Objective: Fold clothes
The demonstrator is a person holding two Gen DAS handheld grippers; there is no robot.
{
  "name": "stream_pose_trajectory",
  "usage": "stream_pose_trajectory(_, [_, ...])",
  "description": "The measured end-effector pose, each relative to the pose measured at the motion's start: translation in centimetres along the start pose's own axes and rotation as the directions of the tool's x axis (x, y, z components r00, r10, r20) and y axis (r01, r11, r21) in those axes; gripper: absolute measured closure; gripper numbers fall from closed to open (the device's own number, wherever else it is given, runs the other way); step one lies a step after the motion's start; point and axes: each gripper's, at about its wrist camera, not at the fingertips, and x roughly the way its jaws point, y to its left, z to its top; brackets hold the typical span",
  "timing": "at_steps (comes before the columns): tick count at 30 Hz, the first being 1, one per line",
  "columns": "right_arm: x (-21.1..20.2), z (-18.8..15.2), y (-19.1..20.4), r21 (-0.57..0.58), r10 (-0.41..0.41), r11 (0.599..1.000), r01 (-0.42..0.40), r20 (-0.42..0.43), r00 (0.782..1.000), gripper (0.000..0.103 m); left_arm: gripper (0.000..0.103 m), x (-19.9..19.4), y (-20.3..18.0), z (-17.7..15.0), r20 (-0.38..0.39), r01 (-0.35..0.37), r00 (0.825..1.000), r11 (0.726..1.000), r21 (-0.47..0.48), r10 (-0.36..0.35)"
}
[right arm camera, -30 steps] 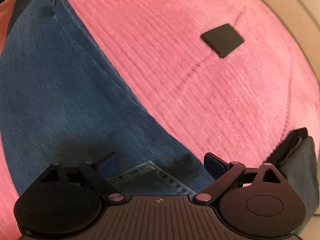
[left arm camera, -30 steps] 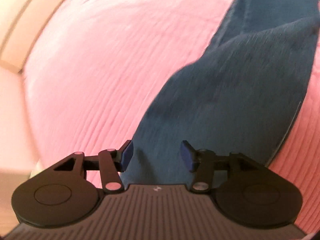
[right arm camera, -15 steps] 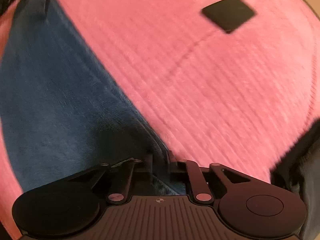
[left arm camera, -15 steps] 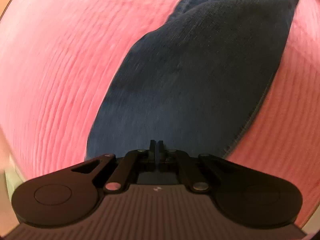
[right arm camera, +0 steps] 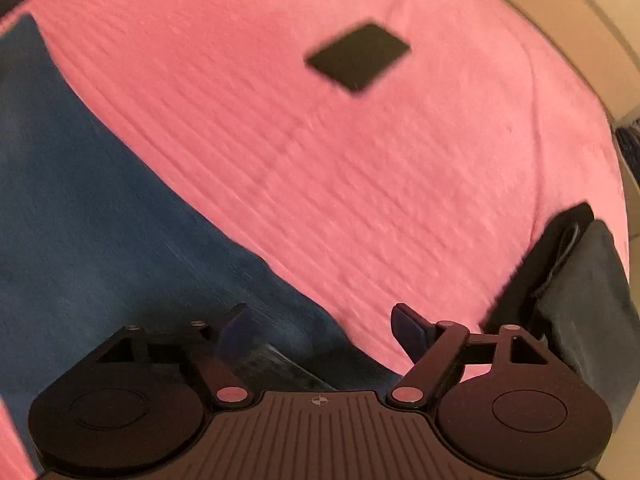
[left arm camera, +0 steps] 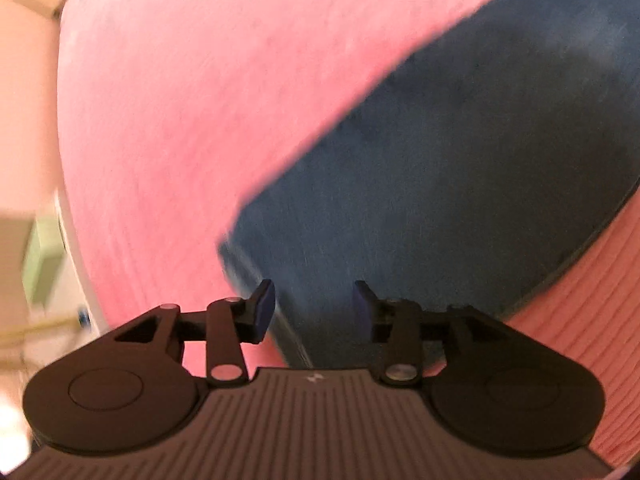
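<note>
Left wrist view: my left gripper [left arm camera: 313,307] is hovering with fingers spread wide over the blue garment [left arm camera: 460,184]. My right gripper [right arm camera: 320,332] is likewise gaping, gripping nothing, above the pink bedspread [right arm camera: 360,168].

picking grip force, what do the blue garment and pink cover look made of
Blue garment: likely denim, matte, with a faded weave and a stitched hem. Pink cover: seems a soft ribbed fabric, matte, with fine parallel ridges. Blur leaves both uncertain.

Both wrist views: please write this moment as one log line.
left gripper: open | right gripper: open | blue garment: flat on pink cover
</note>
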Motion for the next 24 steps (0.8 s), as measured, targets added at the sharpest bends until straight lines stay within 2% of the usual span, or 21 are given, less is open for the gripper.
stream_pose_trajectory(1, [-0.5, 0.0, 0.4, 0.007, 0.006, 1.0, -0.006, 0.005, 1.0, 0.024, 0.064, 0.4, 0.0, -1.0, -0.024, -0.006, 1.0, 0.999, -0.032, 0.005])
stream_pose_trajectory(3, [-1.2, -0.3, 1.7, 0.017, 0.027, 0.999, -0.027, 0.016, 1.0, 0.024, 0.064, 1.0, 0.8, -2.4, -0.038, 0.003, 0.999, 0.987, -0.162, -0.009])
stream_pose_trajectory(5, [-1.7, -0.7, 3.2, 0.021, 0.041, 0.999, -0.042, 0.016, 0.999, 0.024, 0.064, 0.9, 2.1, -3.5, -0.006, 0.044, 0.999, 0.945, -0.324, -0.048])
stream_pose_trajectory(7, [-1.8, -1.0, 4.9, 0.021, 0.058, 0.998, -0.059, 0.013, 0.998, 0.024, 0.064, 1.1, 2.9, -4.3, 0.026, 0.075, 0.997, 0.897, -0.435, -0.071])
stream_pose_trajectory(11, [-1.8, -1.7, 8.4, 0.01, 0.097, 0.995, -0.097, 0.0, 0.995, 0.024, 0.06, 3.0, 3.1, -5.3, 0.049, 0.087, 0.996, 0.846, -0.527, -0.072])
stream_pose_trajectory(15, [-2.1, -1.8, 11.2, -0.006, 0.14, 0.99, -0.14, -0.018, 0.99, 0.024, 0.057, 3.3, 3.6, -6.6, 0.084, 0.102, 0.994, 0.782, -0.615, -0.064])
stream_pose_trajectory(18, [-2.2, -1.5, 13.1, -0.018, 0.164, 0.986, -0.164, -0.023, 0.986, 0.024, 0.066, 4.0, 4.0, -7.6, 0.129, 0.166, 0.986, 0.711, -0.683, -0.107])
stream_pose_trajectory(19, [-2.1, -1.3, 13.6, -0.02, 0.172, 0.985, -0.173, -0.026, 0.985, 0.024, 0.069, 4.2, 4.0, -7.7, 0.138, 0.178, 0.984, 0.704, -0.687, -0.114])
stream_pose_trajectory(20, [-2.2, -1.1, 14.0, -0.024, 0.175, 0.984, -0.176, -0.027, 0.984, 0.024, 0.074, 4.2, 4.0, -7.6, 0.138, 0.178, 0.984, 0.718, -0.673, -0.114])
stream_pose_trajectory(21, [-2.2, -1.0, 14.5, -0.027, 0.179, 0.983, -0.179, -0.029, 0.984, 0.024, 0.083, 4.0, 4.0, -7.8, 0.143, 0.178, 0.984, 0.721, -0.67, -0.11])
stream_pose_trajectory(22, [-2.2, -0.9, 14.9, -0.031, 0.181, 0.983, -0.182, -0.03, 0.983, 0.024, 0.086, 3.6, 4.1, -8.1, 0.148, 0.178, 0.983, 0.719, -0.671, -0.105])
stream_pose_trajectory(24, [-2.6, -0.9, 15.3, -0.031, 0.18, 0.983, -0.181, -0.026, 0.983, 0.024, 0.086, 3.0, 4.2, -8.7, 0.16, 0.179, 0.983, 0.716, -0.674, -0.095])
